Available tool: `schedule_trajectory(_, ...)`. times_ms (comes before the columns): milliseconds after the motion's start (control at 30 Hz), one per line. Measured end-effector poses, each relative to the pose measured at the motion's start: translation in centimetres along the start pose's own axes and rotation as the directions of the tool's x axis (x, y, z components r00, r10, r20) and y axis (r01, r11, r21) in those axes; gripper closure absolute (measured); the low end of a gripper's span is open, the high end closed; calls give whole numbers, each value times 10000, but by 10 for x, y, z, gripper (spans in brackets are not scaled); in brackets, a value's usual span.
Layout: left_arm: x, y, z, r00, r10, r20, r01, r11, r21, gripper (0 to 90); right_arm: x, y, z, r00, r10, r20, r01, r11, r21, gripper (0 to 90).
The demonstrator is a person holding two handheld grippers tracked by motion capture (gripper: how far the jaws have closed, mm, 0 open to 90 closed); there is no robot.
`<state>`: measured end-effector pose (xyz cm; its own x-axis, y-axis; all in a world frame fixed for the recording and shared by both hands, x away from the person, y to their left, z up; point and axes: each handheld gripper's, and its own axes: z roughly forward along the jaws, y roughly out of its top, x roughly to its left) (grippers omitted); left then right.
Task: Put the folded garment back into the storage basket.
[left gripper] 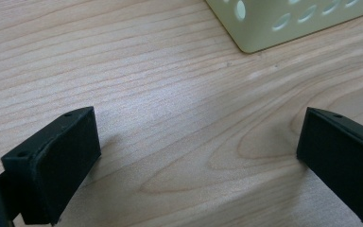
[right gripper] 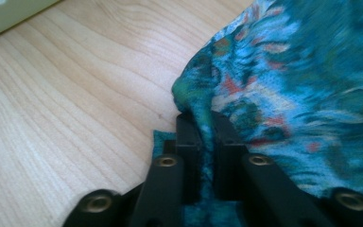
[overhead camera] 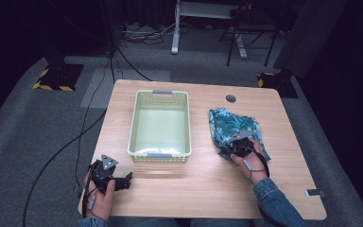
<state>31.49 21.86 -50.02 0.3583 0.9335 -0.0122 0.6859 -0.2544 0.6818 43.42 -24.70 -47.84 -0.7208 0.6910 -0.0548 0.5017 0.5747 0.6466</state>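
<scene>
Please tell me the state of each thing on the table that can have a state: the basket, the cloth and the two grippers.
Basket: upright on the table, nothing inside.
Patterned cloth: crumpled on the table, right of the basket, one fold pinched.
Right gripper: shut on the patterned cloth, at its near edge.
Left gripper: open, low over bare wood, holding nothing.

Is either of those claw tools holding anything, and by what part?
The right gripper pinches the patterned blue cloth by a bunched fold at its near edge. The left gripper is open, holding nothing.
</scene>
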Motion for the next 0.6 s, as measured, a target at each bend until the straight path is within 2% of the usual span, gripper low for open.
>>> schedule_trajectory(133, 0, 0, 0, 10000, -1, 1, 1, 10000, 1, 2, -2, 4, -7, 9999, 79, 75, -76, 9996, -286, 836)
schedule_trajectory(600, 0, 0, 0, 10000, -2, -1, 2, 10000, -1, 2, -10, 23, -35, 9997, 122, 217, -104, 9969, -784, 837)
